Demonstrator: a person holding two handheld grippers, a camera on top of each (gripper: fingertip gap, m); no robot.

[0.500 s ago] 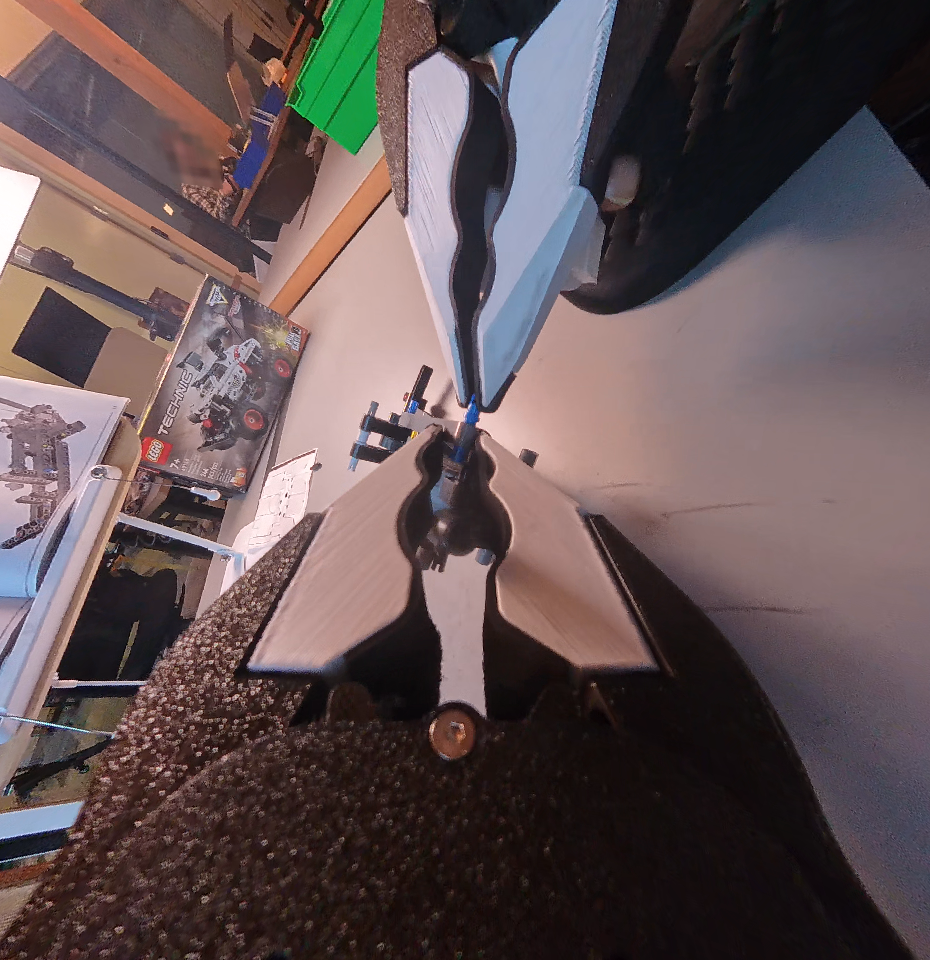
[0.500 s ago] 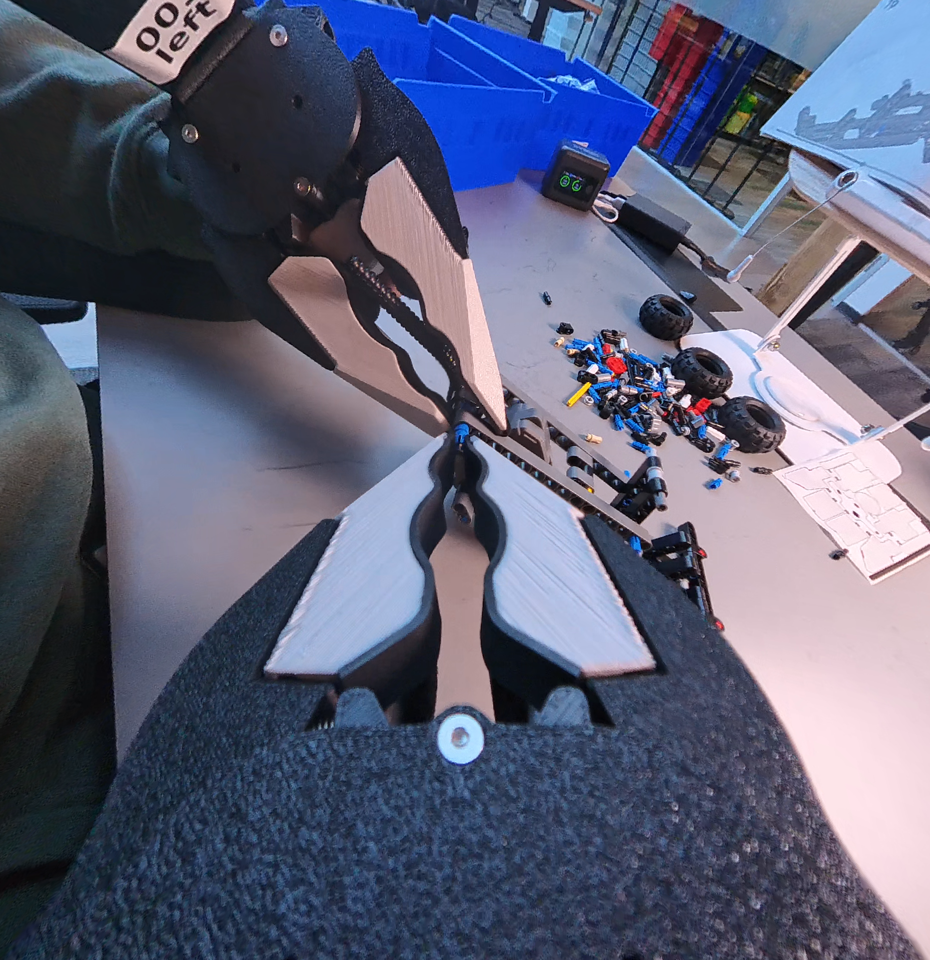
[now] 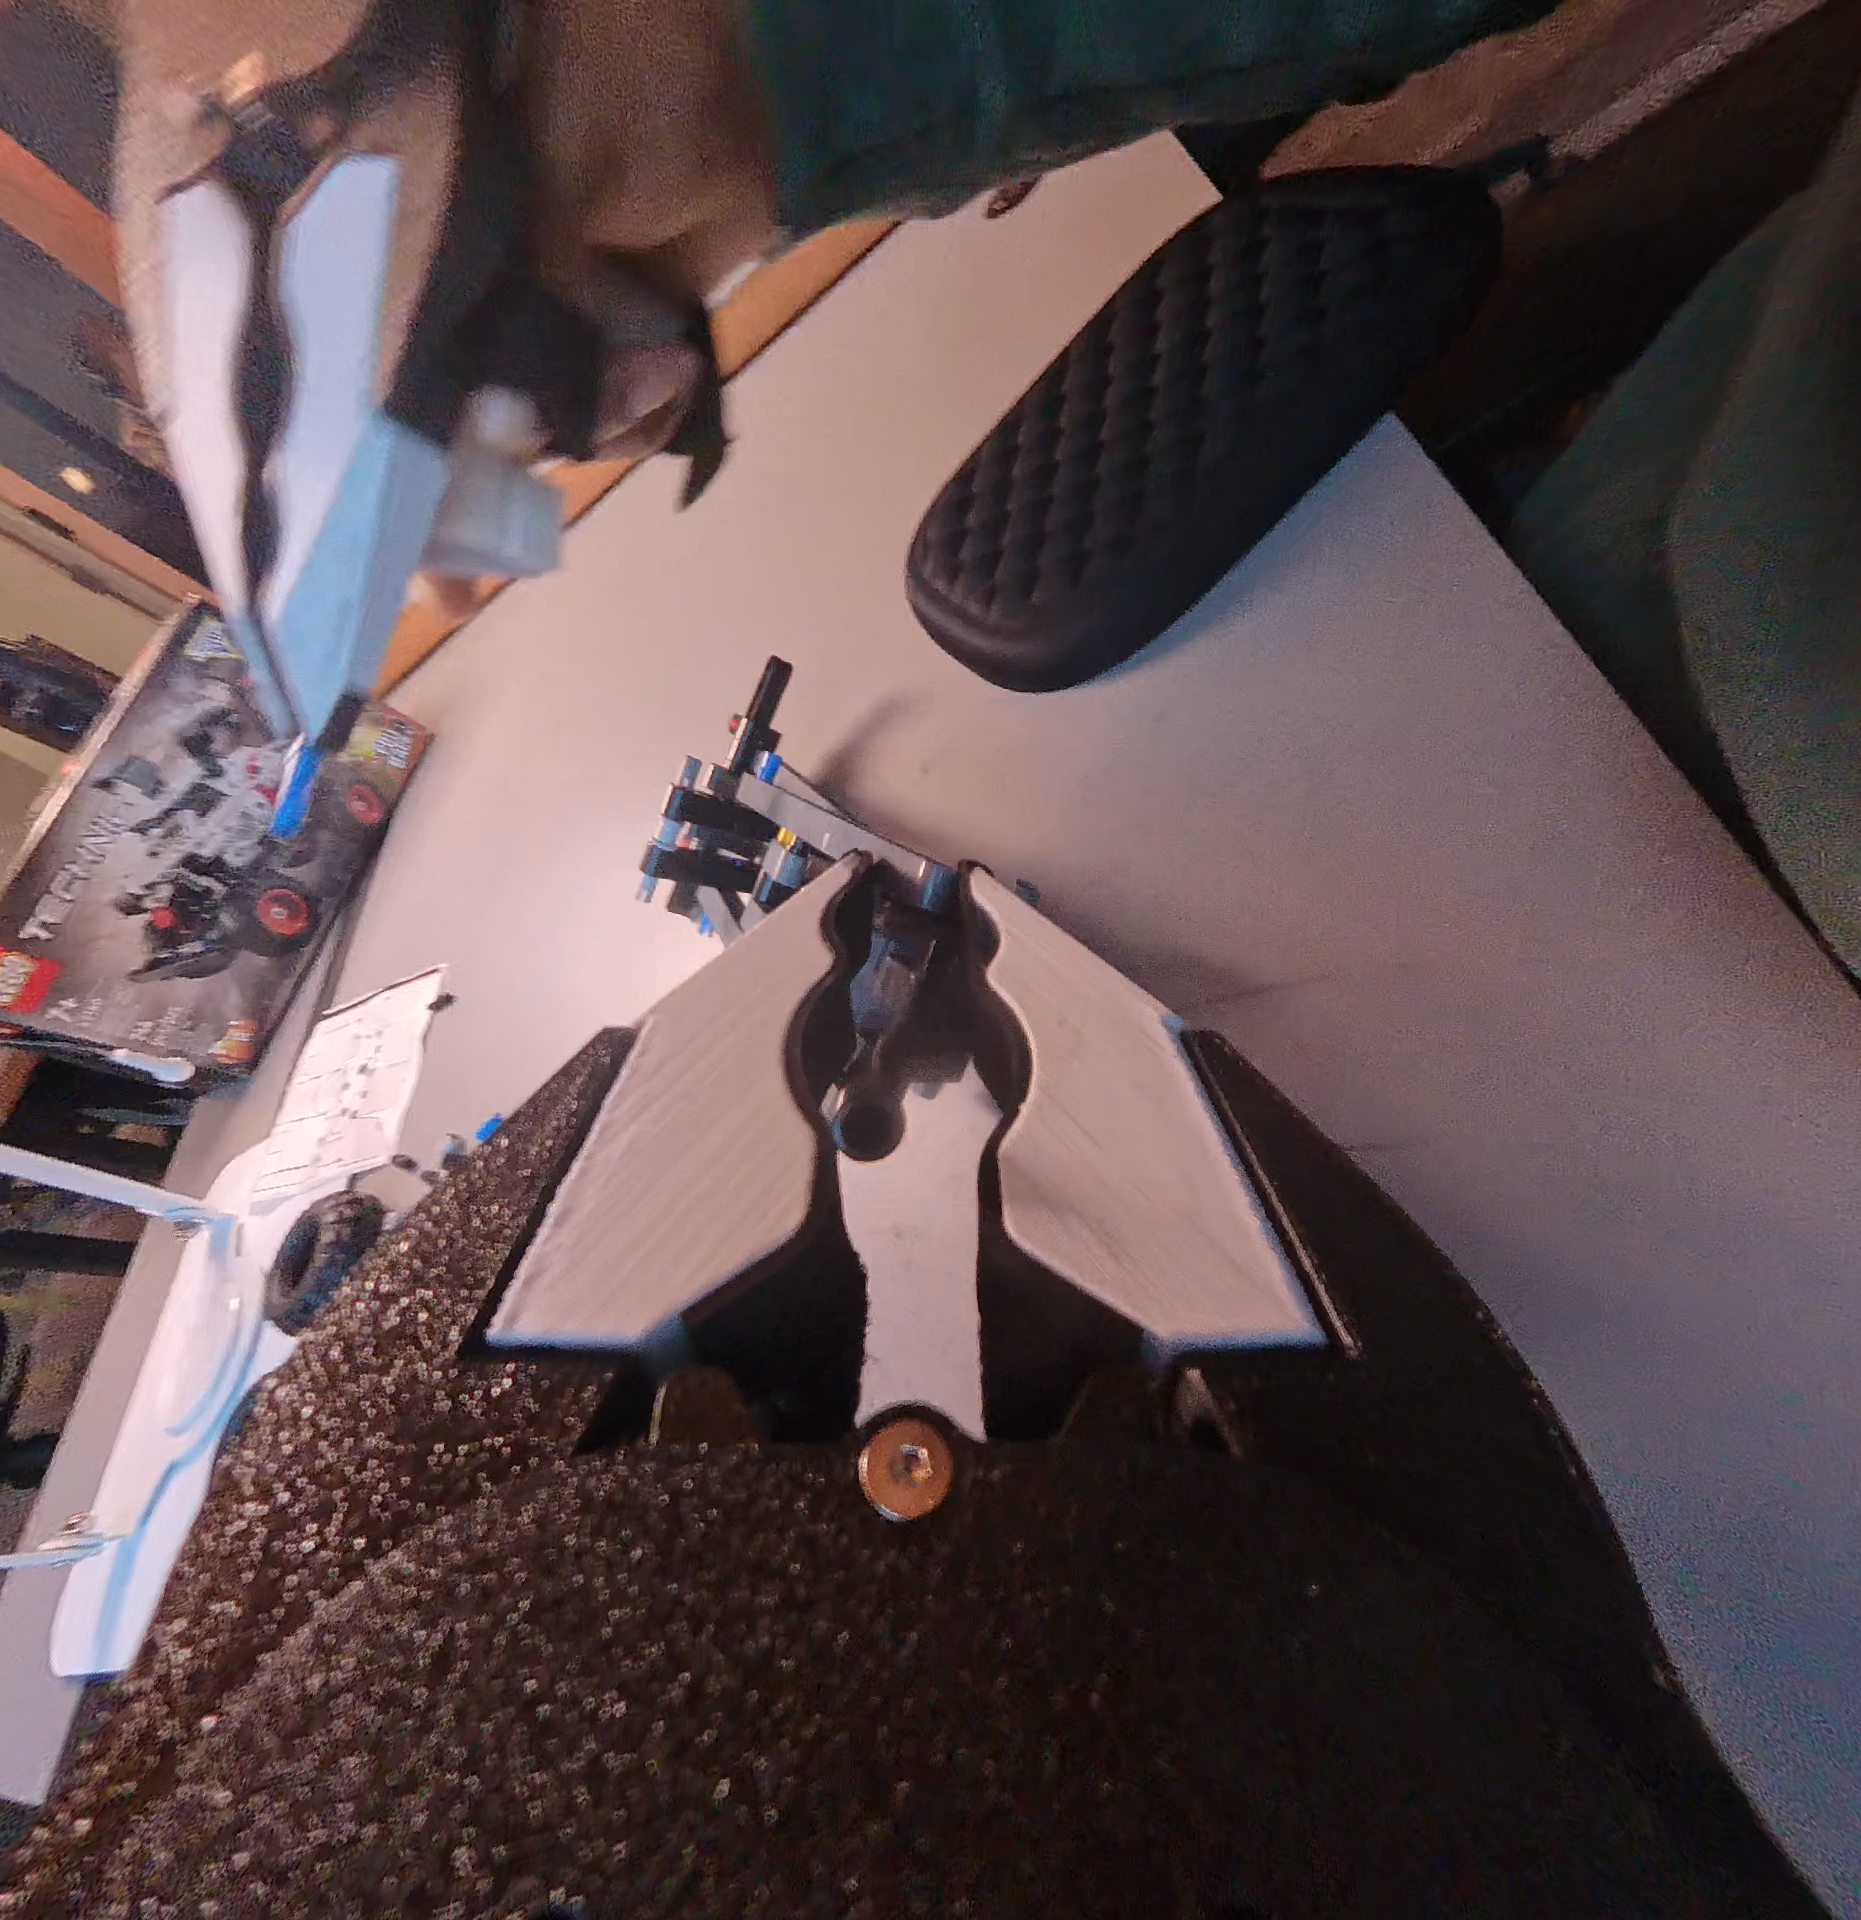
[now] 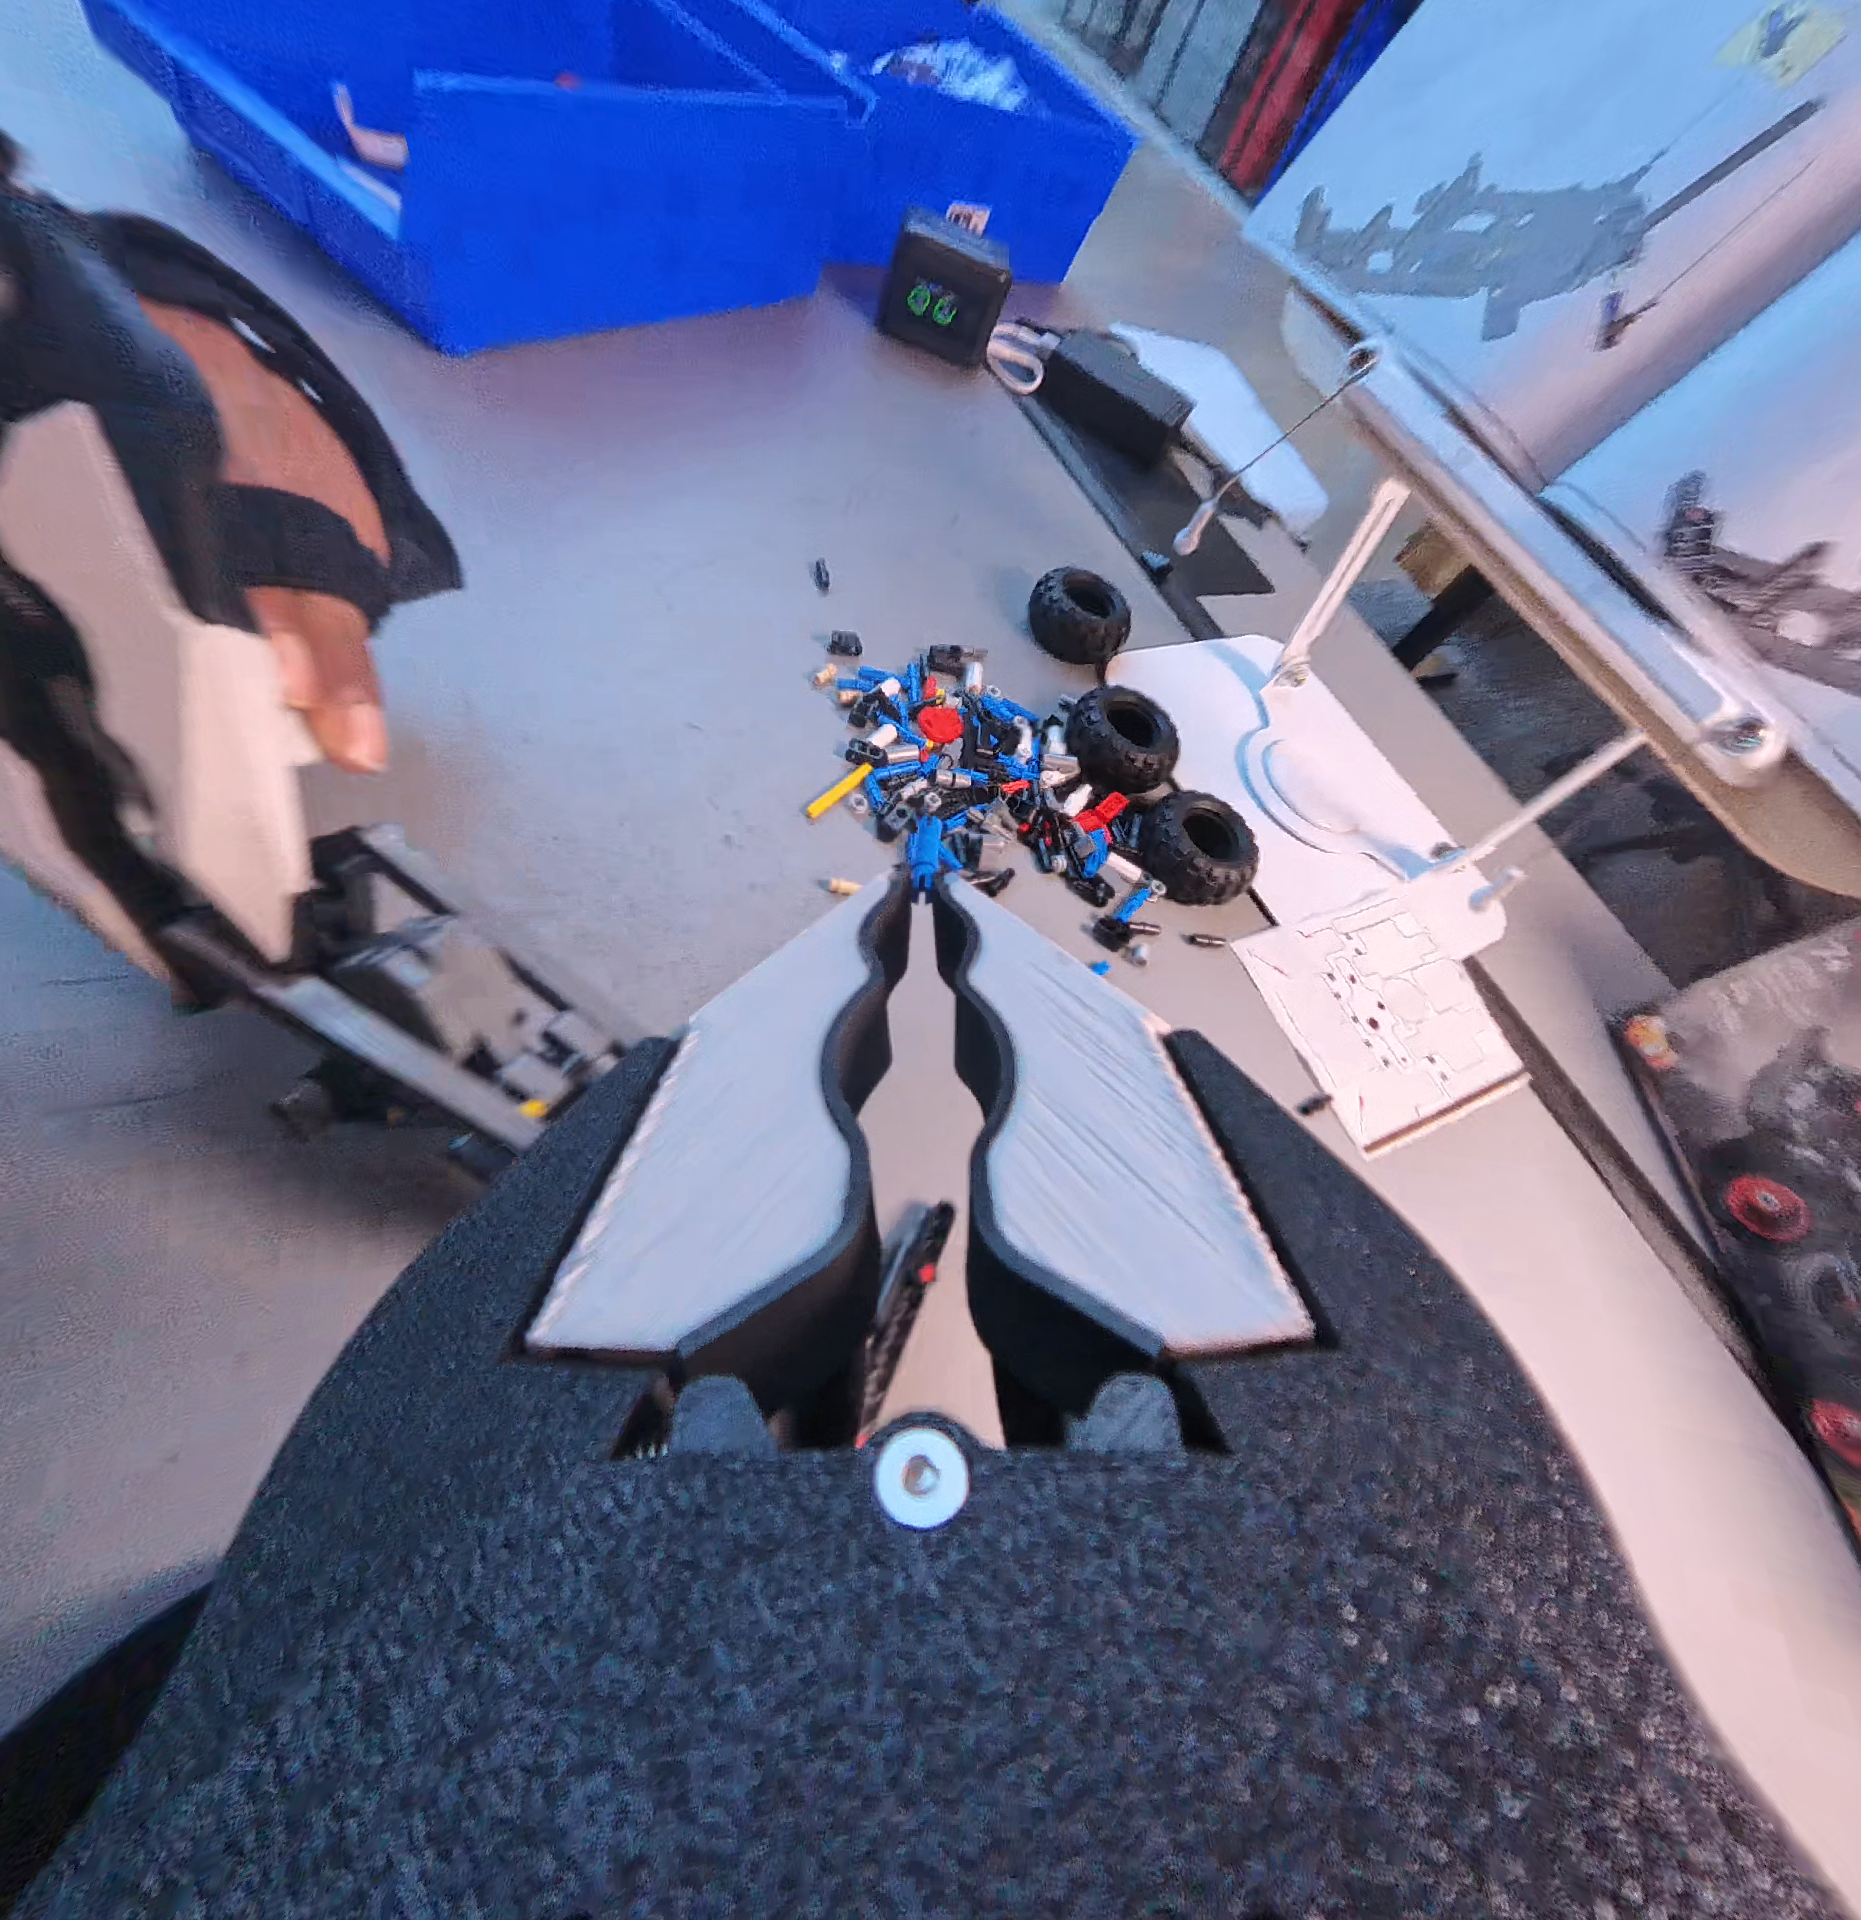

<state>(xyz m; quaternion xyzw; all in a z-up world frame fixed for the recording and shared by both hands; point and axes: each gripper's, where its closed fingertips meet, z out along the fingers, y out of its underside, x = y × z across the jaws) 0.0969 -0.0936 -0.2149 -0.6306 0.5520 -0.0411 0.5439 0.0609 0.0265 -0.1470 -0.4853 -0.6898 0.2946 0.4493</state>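
Left tool (image 3: 910, 883) was clenched on the near end of a grey-and-black toy frame (image 3: 744, 821); the frame ran forward from the fingertips and lay on the grey surface (image 3: 1269, 831). A black padded armrest (image 3: 1196, 436) lay beyond the frame, at the surface's edge.

Right tool (image 4: 921, 883) was clenched on a small blue pin (image 4: 924, 847), which stuck out past its fingertips. In the left wrist view the same tool (image 3: 313, 717) appeared blurred, lifted off the surface, up and to the left of the frame, with the pin (image 3: 297, 790) at its tip, well apart from the frame.

In the right wrist view the frame (image 4: 427, 997) lay left of the right tool, with the left tool (image 4: 230, 935) on it, held by a person's hand (image 4: 313, 665).

Just beyond the pin lay a heap of small toy parts (image 4: 967, 769), blue, black, red and one yellow. Three black tyres (image 4: 1123, 738) lay on the heap's right side. A white printed sheet (image 4: 1383, 1018) lay right of the heap, nearer the camera. Blue bins (image 4: 614, 197) stood behind the heap, with a small black device (image 4: 941, 286) with green lights between them.
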